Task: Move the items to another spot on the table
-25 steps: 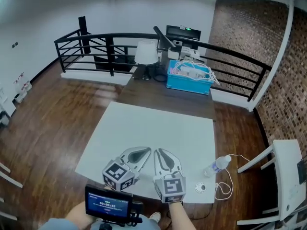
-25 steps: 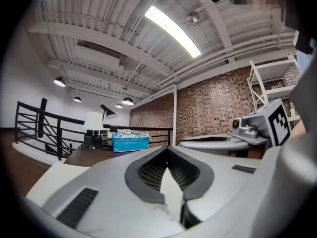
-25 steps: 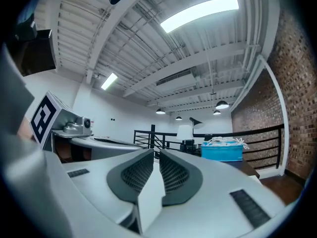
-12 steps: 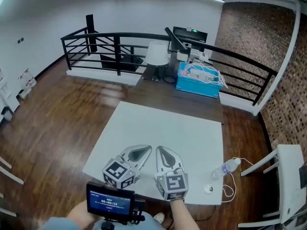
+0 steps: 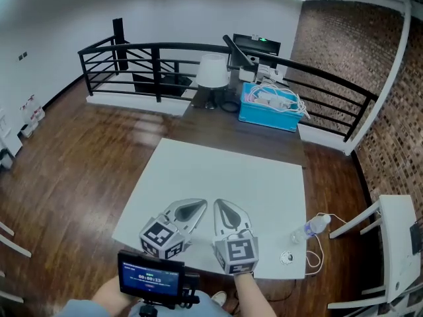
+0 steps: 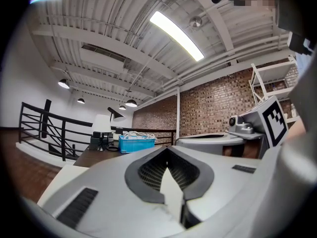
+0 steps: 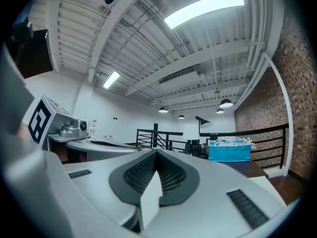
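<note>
— What are your tongs doing?
— Your left tongs (image 5: pixel 196 209) and right tongs (image 5: pixel 224 211) are both clenched on nothing, over the table's (image 5: pixel 218 170) near edge.
— And the bottle?
— The clear bottle (image 5: pixel 309 228) lies flat at the right edge, by the near corner. Its long axis slants near-left to far-right.

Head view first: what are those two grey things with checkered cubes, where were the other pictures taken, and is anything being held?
No robot here: a person holds a claw in each hand. The top-down picture comes from a camera on their head. It shows the left claw and right claw at the near side of a white table. The other two pictures come from cameras riding on each claw, looking along its jaws. Both claws are shut and empty. A water bottle lies by the table's right edge.
</note>
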`<state>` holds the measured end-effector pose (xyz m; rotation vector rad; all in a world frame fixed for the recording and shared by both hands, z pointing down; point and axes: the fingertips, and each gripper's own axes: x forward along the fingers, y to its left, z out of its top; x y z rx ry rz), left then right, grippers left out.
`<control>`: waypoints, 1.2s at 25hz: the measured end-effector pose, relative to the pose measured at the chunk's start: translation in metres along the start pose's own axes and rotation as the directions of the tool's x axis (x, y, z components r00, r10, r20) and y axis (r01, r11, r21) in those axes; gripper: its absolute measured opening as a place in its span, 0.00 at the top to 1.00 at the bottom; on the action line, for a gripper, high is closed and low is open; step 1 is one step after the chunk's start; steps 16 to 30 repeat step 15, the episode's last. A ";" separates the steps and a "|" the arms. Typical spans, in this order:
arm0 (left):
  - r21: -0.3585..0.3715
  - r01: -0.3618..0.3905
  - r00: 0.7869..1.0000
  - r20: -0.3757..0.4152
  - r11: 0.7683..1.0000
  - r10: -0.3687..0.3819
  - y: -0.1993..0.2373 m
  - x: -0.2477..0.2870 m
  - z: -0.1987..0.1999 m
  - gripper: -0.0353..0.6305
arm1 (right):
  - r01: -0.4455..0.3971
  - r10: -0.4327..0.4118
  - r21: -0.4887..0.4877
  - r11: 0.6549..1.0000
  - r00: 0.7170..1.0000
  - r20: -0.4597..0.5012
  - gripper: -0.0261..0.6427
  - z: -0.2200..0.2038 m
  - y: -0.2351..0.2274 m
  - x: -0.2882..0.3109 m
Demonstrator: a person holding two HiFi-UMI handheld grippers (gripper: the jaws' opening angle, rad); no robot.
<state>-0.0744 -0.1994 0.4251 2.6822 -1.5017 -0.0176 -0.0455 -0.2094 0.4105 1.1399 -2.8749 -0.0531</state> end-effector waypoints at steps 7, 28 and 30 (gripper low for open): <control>-0.001 0.008 1.000 0.012 1.000 -0.008 0.004 0.000 -0.001 0.93 | 0.005 -0.005 0.005 1.000 1.000 -0.008 0.96 0.001 0.002 0.001; -0.016 0.005 1.000 -0.009 1.000 -0.005 0.003 -0.002 -0.001 0.93 | 0.003 -0.003 0.012 1.000 1.000 -0.010 0.96 0.001 0.005 0.001; -0.016 0.005 1.000 -0.009 1.000 -0.005 0.003 -0.002 -0.001 0.93 | 0.003 -0.003 0.012 1.000 1.000 -0.010 0.96 0.001 0.005 0.001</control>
